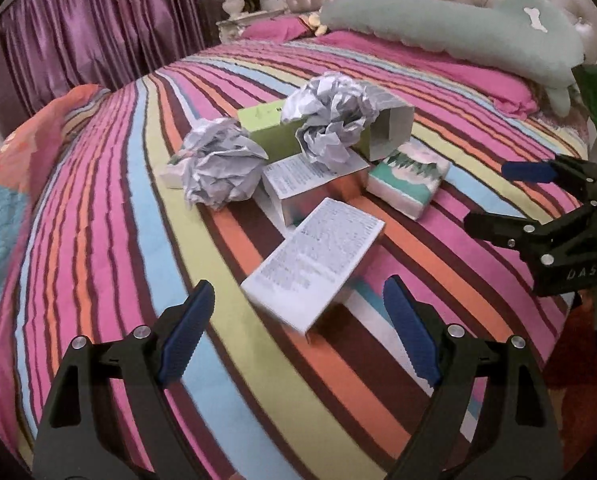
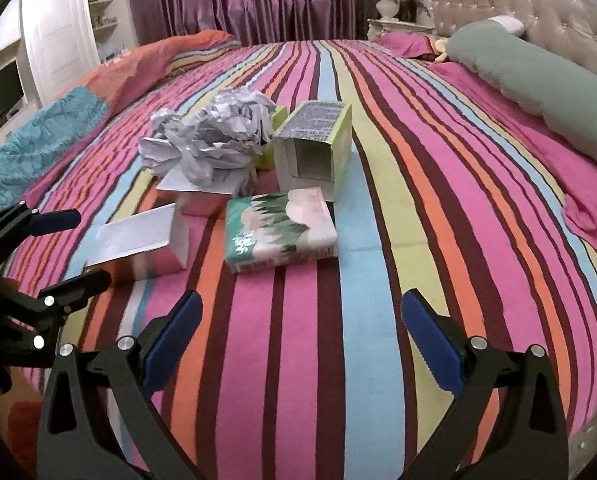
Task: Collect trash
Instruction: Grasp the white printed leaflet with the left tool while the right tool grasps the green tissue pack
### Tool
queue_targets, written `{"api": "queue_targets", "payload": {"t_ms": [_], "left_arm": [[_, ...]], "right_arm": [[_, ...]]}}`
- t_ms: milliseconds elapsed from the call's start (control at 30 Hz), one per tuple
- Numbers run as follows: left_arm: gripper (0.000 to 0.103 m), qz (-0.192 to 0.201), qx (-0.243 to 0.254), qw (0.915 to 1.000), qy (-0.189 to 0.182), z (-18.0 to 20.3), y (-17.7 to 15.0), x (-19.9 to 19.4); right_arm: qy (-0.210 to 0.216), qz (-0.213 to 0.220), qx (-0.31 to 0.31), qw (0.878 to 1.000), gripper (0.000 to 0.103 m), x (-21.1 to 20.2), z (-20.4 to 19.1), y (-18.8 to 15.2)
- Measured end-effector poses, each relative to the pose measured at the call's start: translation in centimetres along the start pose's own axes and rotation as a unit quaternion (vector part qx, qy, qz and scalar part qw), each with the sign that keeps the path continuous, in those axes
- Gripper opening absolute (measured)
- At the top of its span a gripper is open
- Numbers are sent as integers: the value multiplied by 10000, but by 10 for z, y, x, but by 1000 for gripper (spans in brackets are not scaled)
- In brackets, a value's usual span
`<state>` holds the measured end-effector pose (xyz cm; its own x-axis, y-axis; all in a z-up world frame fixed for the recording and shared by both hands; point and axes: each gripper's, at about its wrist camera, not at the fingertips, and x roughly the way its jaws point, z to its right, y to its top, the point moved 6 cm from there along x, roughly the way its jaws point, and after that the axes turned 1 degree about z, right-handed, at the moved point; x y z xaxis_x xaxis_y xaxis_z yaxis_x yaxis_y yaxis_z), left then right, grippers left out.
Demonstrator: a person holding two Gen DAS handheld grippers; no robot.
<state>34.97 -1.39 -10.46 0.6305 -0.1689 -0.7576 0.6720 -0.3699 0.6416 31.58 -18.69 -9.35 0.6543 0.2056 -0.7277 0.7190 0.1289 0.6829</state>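
Observation:
Trash lies in a heap on the striped bedspread (image 1: pixel 110 208): two crumpled paper balls (image 1: pixel 218 164) (image 1: pixel 334 120), a long green carton (image 1: pixel 274 132) with an open end, a white printed box (image 1: pixel 318 256), another open box (image 1: pixel 298 188) and a tissue pack (image 1: pixel 408 178). My left gripper (image 1: pixel 298 284) is open just short of the white printed box, pads clear of it. My right gripper (image 2: pixel 301 296) is open over bare bedspread, short of the tissue pack (image 2: pixel 280 228). The right wrist view also has the green carton (image 2: pixel 314 144) and paper balls (image 2: pixel 214 136).
A long green pillow (image 1: pixel 458 28) and a pink pillow (image 1: pixel 510 92) lie by the tufted headboard (image 2: pixel 530 4). A folded orange and blue quilt (image 2: pixel 58 120) sits at the bed's far side. Purple curtains (image 2: pixel 250 0), a nightstand with a vase (image 2: pixel 390 12) and a white wardrobe (image 2: pixel 58 40) stand behind.

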Motion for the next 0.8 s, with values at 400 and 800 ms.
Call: {"api": "queue_targets", "payload": {"t_ms": [400, 800], "left_arm": [[84, -378, -222, 9989, -145, -2, 15, 46], [47, -666, -1714, 9824, 317, -35, 6, 55]], "right_arm": [[-39, -94, -412, 9991, 95, 37, -7, 24], [-317, -341, -350, 9983, 70, 57, -12, 26]]}}
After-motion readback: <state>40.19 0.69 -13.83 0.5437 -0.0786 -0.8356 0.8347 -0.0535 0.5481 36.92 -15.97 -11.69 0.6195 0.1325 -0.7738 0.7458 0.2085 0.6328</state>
